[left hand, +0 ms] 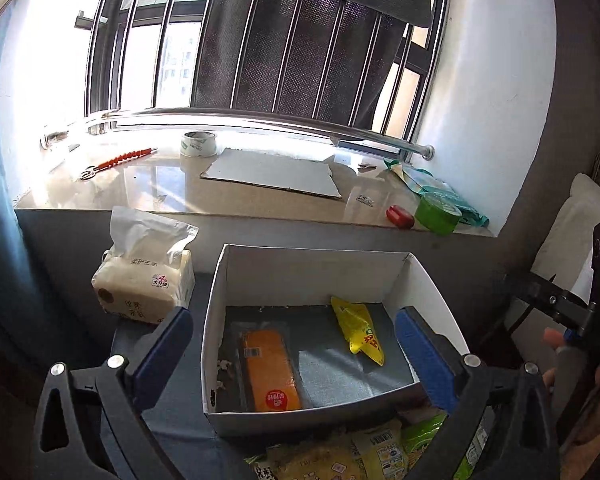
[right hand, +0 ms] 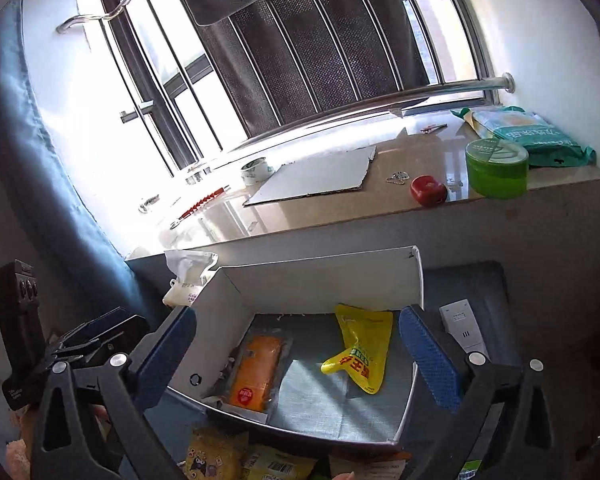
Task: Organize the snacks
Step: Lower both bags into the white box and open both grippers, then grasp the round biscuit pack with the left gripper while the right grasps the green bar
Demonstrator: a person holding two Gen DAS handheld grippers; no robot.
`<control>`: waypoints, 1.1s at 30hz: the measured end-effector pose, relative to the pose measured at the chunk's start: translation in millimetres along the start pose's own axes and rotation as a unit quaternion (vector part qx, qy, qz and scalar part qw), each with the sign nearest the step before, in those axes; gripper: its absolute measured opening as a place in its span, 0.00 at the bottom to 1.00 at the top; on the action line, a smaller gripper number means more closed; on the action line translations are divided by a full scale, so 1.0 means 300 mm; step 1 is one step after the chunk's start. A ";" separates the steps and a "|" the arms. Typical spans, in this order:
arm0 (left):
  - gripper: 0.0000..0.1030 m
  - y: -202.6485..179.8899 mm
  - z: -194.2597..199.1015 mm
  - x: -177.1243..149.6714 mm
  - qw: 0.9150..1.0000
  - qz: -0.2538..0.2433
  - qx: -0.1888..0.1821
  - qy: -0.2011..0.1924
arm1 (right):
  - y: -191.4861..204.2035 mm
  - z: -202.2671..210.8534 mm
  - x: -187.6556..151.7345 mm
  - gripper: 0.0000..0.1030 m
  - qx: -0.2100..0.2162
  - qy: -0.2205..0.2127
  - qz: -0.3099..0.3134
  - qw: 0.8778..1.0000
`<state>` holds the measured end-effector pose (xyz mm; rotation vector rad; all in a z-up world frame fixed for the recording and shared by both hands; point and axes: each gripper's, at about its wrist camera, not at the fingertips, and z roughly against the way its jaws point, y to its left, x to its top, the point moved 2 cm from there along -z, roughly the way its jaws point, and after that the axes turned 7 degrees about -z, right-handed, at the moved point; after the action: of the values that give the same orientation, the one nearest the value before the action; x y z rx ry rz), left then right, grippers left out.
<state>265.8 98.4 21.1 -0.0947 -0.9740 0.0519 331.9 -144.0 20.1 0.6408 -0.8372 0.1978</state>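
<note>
Left wrist view: left gripper (left hand: 294, 354) gapes wide, empty, above the white box (left hand: 260, 416) holding an orange packet (left hand: 270, 368) and yellow pouch (left hand: 360, 330). Remaining snack bags (left hand: 340, 456) lie nearer, probably beneath both tools. Right gripper (right hand: 298, 354) likewise spread, empty.

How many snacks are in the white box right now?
2. An orange packet lies flat on the left side of the white box, and a yellow pouch lies toward the back right. More snacks sit outside the box, near its front; nothing seems hidden inside.
</note>
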 end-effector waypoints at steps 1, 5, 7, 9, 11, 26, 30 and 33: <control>1.00 -0.003 0.038 -0.009 1.000 0.005 0.007 -0.006 | 0.020 0.034 -0.011 1.00 0.005 -0.010 0.007 1.000; 1.00 -0.044 0.194 -0.064 1.000 0.005 -0.029 -0.011 | 0.089 0.169 -0.076 1.00 0.037 -0.008 0.041 0.998; 1.00 -0.080 0.292 -0.105 0.999 -0.011 -0.013 -0.035 | 0.110 0.244 -0.125 1.00 0.052 -0.008 0.058 0.997; 1.00 -0.115 0.386 -0.160 0.998 -0.019 -0.013 -0.057 | 0.138 0.317 -0.190 1.00 0.067 -0.005 0.091 0.994; 1.00 -0.138 0.458 -0.218 0.997 -0.016 -0.029 -0.065 | 0.153 0.401 -0.260 1.00 0.064 -0.030 0.119 0.990; 1.00 -0.143 0.518 -0.713 0.995 0.081 -0.055 0.019 | -0.096 0.611 -0.729 1.00 -0.040 -0.005 0.055 0.998; 1.00 -0.148 0.498 -0.716 0.995 0.082 -0.056 0.023 | -0.210 0.584 -0.750 1.00 -0.072 0.013 0.016 0.997; 1.00 -0.156 0.487 -0.712 0.995 0.077 -0.051 0.026 | -0.277 0.539 -0.717 1.00 -0.107 0.021 0.004 0.994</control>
<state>25.1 41.8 -68.4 -0.2650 -0.9166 0.1413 121.2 -289.6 -97.0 0.4303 -0.8070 0.1263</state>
